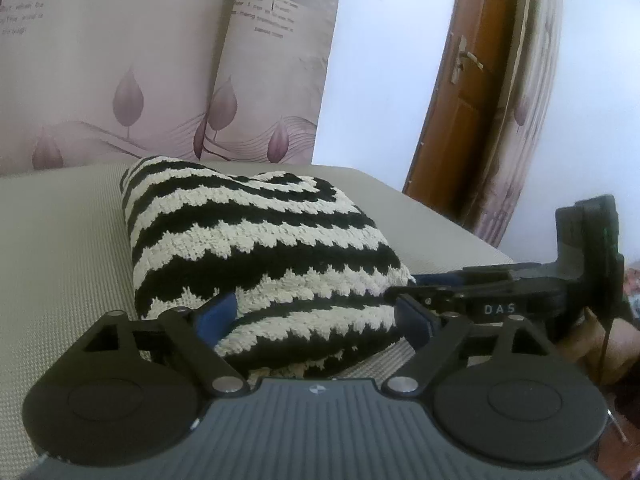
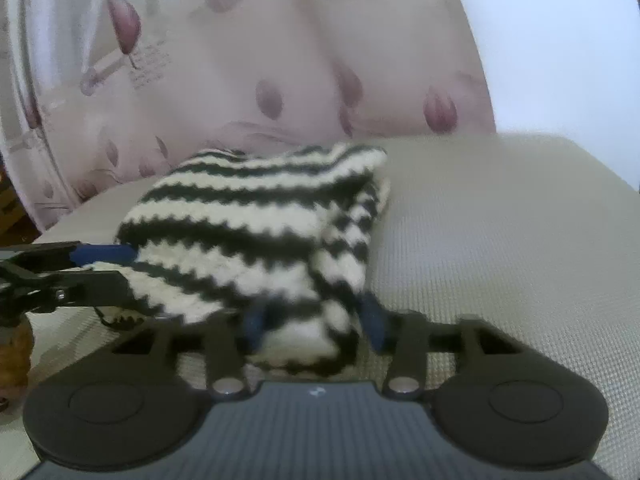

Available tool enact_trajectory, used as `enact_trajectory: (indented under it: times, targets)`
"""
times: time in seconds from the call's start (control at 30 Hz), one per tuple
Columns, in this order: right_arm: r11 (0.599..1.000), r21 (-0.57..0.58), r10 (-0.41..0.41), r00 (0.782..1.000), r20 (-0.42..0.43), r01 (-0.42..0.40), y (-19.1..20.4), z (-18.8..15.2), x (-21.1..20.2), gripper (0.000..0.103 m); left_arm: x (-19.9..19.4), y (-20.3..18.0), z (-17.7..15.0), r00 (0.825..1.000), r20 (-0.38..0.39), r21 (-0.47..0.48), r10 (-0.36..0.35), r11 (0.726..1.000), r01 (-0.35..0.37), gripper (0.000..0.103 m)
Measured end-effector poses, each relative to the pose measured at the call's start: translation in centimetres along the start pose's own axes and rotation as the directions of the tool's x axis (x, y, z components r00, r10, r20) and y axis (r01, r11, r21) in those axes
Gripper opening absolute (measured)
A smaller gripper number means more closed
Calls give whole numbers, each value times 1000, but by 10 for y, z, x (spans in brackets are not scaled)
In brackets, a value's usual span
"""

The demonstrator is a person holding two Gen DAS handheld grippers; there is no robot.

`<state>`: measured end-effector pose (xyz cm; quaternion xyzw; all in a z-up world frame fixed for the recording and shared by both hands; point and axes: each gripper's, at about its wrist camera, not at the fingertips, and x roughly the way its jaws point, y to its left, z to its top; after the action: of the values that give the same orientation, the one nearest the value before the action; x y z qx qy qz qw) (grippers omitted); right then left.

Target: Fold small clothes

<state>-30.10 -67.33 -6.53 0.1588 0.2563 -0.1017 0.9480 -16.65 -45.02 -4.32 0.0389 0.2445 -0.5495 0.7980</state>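
I hold both grippers low over the beige textured mat (image 1: 60, 240), each tilted a little downward toward the folded black-and-white striped knit (image 1: 256, 240), which lies in a thick bundle on the mat's middle.

My left gripper (image 1: 316, 316) comes at the knit from its near edge. Its jaws stand wide, the blue pads (image 1: 216, 314) on either side of the bundle's near corner, the left pad just beside the wool at about 9 o'clock of that corner and the right one at about 3 o'clock. I cannot see either pad pressing in.

My right gripper (image 2: 316, 320) sits at the knit's other near corner, roughly at 3 o'clock from the left one, where its black body (image 1: 520, 292) lies across the left camera's view. Its jaws are partly spread with a hanging fold of the knit (image 2: 256, 232) between the blue pads (image 2: 254, 326); the picture is blurred there, so I cannot tell whether they touch it.

A leaf-printed curtain (image 1: 140, 80) hangs at 12 o'clock behind the mat, and a brown wooden door (image 1: 460, 120) stands at about 2 o'clock.
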Motion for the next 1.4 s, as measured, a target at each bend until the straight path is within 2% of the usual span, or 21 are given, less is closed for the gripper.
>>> enact_trajectory:
  times: [0.87,1.0,1.17,1.4]
  targets:
    - [1000,16,25,1000,-18,-24,-6,-1,2,57,3,-13,1,999,-8,76,53,996,-52,93]
    - [1000,18,25,1000,-19,-24,-7,-2,3,58,-4,-9,3,997,-1,40,72,997,-71,102]
    - [999,24,27,999,-21,-27,-7,-3,3,59,-6,7,5,994,-10,-10,108,994,-109,103]
    - [999,22,26,999,-23,-25,-7,-2,3,60,-6,10,5,990,-16,-11,139,990,-140,103]
